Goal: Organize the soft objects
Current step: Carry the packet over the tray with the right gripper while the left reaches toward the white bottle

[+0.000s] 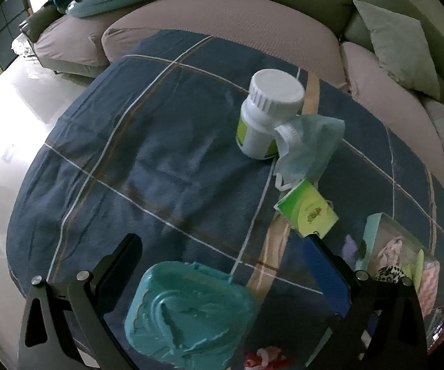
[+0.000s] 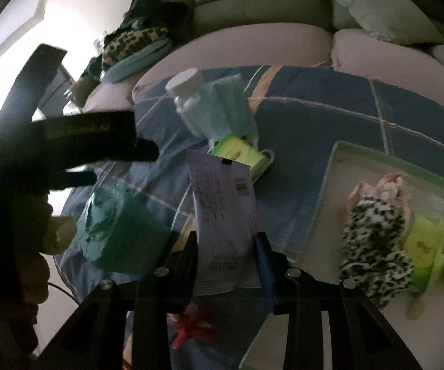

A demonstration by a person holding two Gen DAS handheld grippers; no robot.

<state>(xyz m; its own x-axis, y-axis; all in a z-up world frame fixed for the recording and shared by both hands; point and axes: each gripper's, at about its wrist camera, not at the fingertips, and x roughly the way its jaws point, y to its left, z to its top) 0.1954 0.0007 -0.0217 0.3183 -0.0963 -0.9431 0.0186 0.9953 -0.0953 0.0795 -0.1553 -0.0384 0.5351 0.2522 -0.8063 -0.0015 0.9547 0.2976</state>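
In the right wrist view, my right gripper [image 2: 225, 242] is shut on a pale purple soft pack [image 2: 222, 203], held upright by its sides above the blue checked cloth [image 2: 314, 117]. My left gripper [image 1: 225, 243] hangs open, pointing steeply down over a teal wipes pack [image 1: 188, 314] that lies between its fingers, and the pads stay clear of it. To the right stands an open light box [image 2: 329, 182] holding a leopard-print scrunchie [image 2: 372, 246], a pink cloth [image 2: 385, 185] and a green item [image 2: 422, 246].
A white bottle [image 1: 268, 114], a blue face mask [image 1: 311, 145] and a green tissue pack [image 1: 308, 212] sit mid-cloth. A small red item [image 2: 191, 326] lies below my right gripper. A sofa [image 1: 222, 21] with cushions runs behind. The left gripper's black body [image 2: 67, 141] fills the right view's left side.
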